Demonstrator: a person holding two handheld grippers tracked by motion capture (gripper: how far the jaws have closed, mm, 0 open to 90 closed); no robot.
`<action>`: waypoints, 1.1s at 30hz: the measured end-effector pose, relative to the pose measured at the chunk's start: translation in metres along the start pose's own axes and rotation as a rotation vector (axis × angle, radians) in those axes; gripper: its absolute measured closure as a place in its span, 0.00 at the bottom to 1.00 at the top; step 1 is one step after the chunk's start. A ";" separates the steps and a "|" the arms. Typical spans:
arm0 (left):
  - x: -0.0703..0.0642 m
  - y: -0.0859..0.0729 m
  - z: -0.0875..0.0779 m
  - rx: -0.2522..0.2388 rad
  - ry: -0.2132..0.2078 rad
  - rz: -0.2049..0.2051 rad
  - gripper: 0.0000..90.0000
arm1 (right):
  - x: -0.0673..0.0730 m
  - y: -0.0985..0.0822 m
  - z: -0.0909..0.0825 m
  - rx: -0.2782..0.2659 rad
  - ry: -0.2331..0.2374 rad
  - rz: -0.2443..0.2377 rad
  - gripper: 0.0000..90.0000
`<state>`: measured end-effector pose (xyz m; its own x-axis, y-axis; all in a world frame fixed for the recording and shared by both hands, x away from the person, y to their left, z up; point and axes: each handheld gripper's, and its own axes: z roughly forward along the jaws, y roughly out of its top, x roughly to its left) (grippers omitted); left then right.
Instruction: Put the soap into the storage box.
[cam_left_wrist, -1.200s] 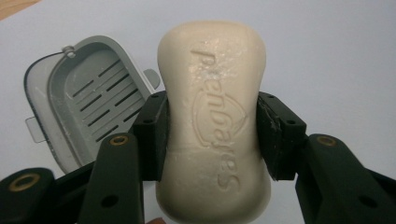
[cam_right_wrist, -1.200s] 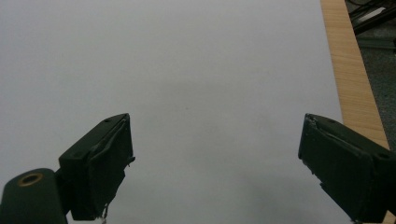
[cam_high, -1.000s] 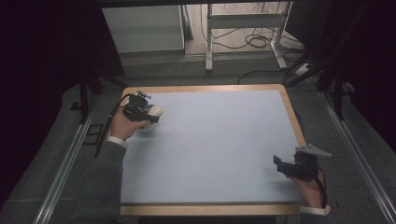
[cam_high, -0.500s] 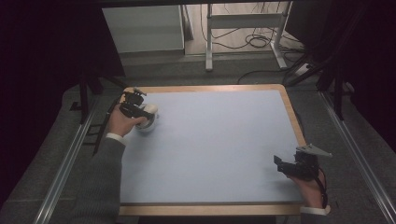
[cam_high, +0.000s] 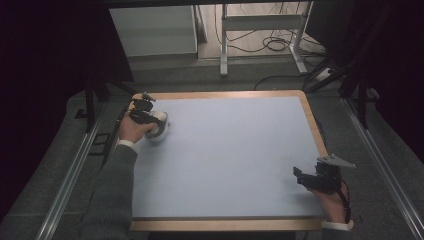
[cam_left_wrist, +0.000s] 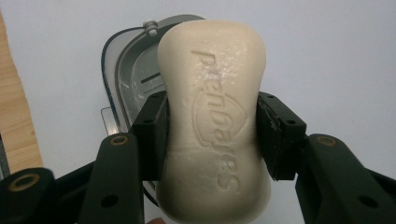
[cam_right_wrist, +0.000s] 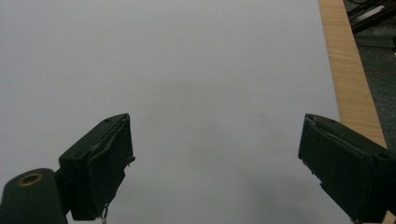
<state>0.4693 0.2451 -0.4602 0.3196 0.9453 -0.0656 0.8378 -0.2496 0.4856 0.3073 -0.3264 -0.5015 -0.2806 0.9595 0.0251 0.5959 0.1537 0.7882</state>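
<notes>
A cream soap bar (cam_left_wrist: 212, 116) with embossed lettering is clamped across its middle by my left gripper (cam_left_wrist: 212, 130), which is shut on it. Right beneath the bar lies a grey metal soap dish (cam_left_wrist: 128, 79) on the blue mat. In the high view the left gripper (cam_high: 150, 117) holds the soap bar (cam_high: 161, 120) over the soap dish (cam_high: 157, 135) at the mat's far left corner. My right gripper (cam_high: 302, 176) rests near the front right, and its jaws stand wide open (cam_right_wrist: 215, 158) over bare mat with nothing between them.
The pale blue mat (cam_high: 230, 155) lies on a wooden table whose rim (cam_high: 315, 125) shows along the right side. Beyond the far edge are a white cabinet (cam_high: 152, 30), metal frame legs (cam_high: 224, 45) and floor cables. Metal rails run down both sides.
My left gripper, still shut on the soap, has shifted slightly left and lowered over the dish. The right gripper has stayed where it was.
</notes>
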 end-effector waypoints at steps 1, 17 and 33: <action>0.000 0.000 0.001 0.000 0.004 -0.002 0.55 | 0.000 0.000 0.000 0.000 0.000 0.000 0.11; -0.013 0.000 0.001 -0.051 -0.001 0.027 0.46 | 0.001 0.000 0.001 0.006 0.000 -0.004 0.11; -0.044 -0.018 -0.024 -0.136 -0.104 0.147 0.36 | 0.001 0.000 -0.001 0.000 -0.002 -0.004 0.11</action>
<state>0.4294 0.2126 -0.4452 0.4835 0.8724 -0.0717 0.7136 -0.3454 0.6095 0.3067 -0.3259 -0.5011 -0.2819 0.9592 0.0208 0.5948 0.1577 0.7883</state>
